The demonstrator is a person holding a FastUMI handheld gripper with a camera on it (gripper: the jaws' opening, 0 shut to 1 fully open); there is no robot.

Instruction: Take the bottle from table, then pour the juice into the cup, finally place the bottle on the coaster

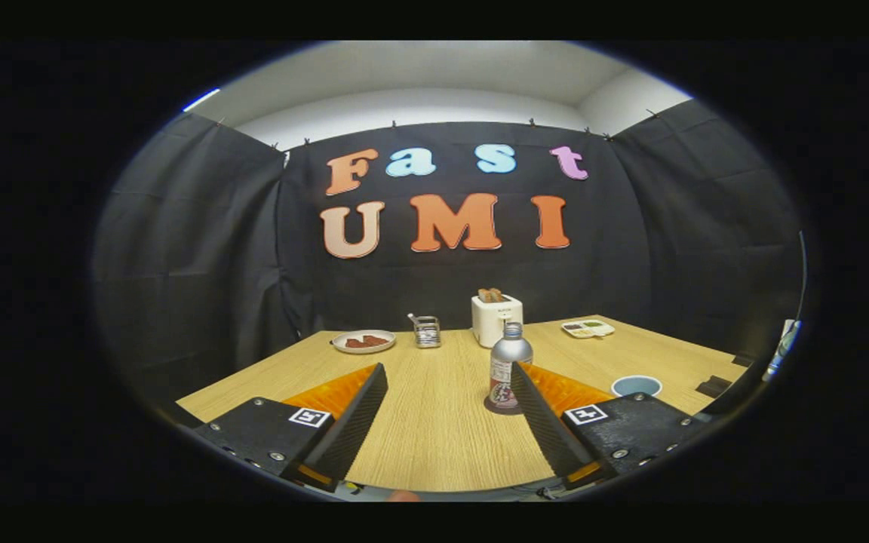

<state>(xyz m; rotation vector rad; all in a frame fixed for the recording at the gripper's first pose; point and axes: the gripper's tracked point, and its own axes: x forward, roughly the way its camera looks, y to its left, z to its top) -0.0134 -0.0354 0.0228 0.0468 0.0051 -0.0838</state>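
Bottle (509, 364) stood upright on a dark coaster (501, 408) on the wooden table (434, 422), just ahead of the gripper (449, 375) and beside the tip of its right finger, touched by neither finger; the fingers were spread wide with bare tabletop between them. Beyond the bottle stood a white toaster (495, 320), left of it a plate (363, 342) and a small wire holder (427, 331), right of it a small divided tray (588, 328). A cup (637, 385) sat to the right of the right finger.

Far across the table (434, 422): a plate (363, 342) (reddish food on it), a wire holder (427, 331), a toaster (496, 319), a divided tray (588, 328)
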